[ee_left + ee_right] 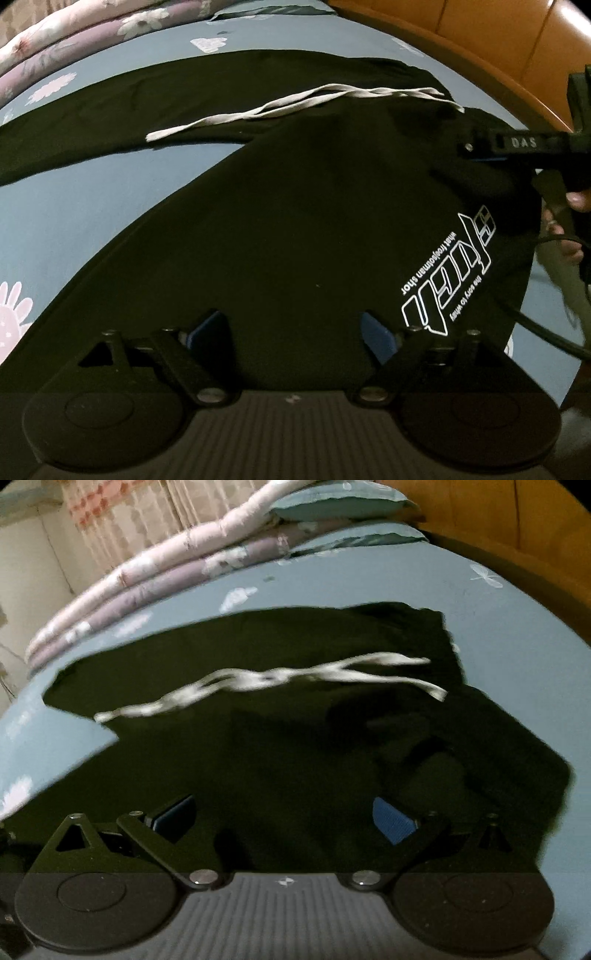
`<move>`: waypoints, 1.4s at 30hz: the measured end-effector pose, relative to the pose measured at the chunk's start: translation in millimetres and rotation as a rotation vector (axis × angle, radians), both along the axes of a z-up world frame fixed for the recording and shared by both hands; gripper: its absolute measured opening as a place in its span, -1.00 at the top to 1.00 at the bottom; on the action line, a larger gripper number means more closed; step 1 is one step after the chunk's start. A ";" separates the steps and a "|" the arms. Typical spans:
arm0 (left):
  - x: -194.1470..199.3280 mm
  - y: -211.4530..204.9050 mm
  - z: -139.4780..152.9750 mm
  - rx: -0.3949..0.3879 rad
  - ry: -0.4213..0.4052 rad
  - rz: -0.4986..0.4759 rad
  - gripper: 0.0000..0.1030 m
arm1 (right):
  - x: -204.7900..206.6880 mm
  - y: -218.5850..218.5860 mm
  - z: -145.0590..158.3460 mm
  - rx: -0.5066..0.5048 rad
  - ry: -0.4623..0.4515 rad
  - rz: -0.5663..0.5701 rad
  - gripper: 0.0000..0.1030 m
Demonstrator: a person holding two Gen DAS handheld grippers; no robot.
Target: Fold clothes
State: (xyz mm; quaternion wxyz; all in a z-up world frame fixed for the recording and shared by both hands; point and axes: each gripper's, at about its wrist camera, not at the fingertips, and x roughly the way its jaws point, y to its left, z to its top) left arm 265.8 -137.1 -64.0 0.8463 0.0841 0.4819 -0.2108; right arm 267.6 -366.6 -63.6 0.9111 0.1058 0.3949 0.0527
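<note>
A black garment (295,221) lies on the blue bed sheet (92,206), with a white drawstring (295,103) across its far part and a white printed logo (450,273) at the near right. My left gripper (291,325) hovers low over its near edge, open, with blue pads on either side of bare black cloth. In the right wrist view the same garment (277,746) and drawstring (258,679) fill the middle. My right gripper (284,812) is open above the cloth, its pads wide apart. One of its fingers (517,142) reaches in over the garment's right side.
Folded floral quilts (147,590) and a blue pillow (340,502) are stacked at the far end of the bed. An orange-brown wooden headboard (480,33) runs along the right. A hand (569,236) and a black cable (546,332) show at the right edge.
</note>
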 end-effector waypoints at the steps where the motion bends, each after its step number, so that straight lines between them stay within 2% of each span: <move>1: -0.8 0.3 0.2 0.000 -0.003 -0.010 -0.61 | -5.9 -0.9 -0.6 -0.020 0.002 -0.008 -1.00; 8: -4.7 3.3 3.8 -0.010 -0.039 -0.072 -0.61 | -29.3 6.0 4.6 -0.124 -0.046 -0.059 -1.00; 11: -10.9 4.0 8.1 -0.037 -0.059 -0.109 -0.61 | -29.4 17.1 10.3 -0.157 -0.070 -0.033 -1.00; 13: -16.6 3.8 9.5 -0.053 -0.068 -0.143 -0.61 | -26.3 25.2 6.3 -0.191 -0.047 -0.015 -1.00; 16: -29.2 2.7 2.4 -0.018 -0.074 -0.188 -0.61 | -25.6 33.7 -4.9 -0.246 0.002 0.019 -1.00; 20: -43.7 4.1 -3.7 0.006 -0.102 -0.227 -0.62 | -39.1 36.7 -10.0 -0.296 0.007 0.065 -1.00; 27: -60.5 8.0 -0.5 -0.010 -0.090 -0.276 -0.62 | -57.4 31.9 -12.2 -0.310 -0.006 0.113 -1.00; 31: -64.7 8.7 5.7 -0.043 -0.105 -0.292 -0.62 | -58.1 35.5 -7.5 -0.324 -0.026 0.092 -1.00; 34: -66.3 10.0 0.7 -0.074 -0.064 -0.303 -0.62 | -59.6 38.0 -4.3 -0.320 -0.041 0.076 -1.00; 39: -85.4 16.7 -2.4 -0.044 -0.035 -0.302 -0.66 | -49.8 38.6 -8.3 -0.315 -0.019 0.049 -1.00; 42: -93.0 29.2 3.8 -0.057 -0.011 -0.290 -0.67 | -43.8 40.3 -9.6 -0.306 -0.024 0.043 -1.00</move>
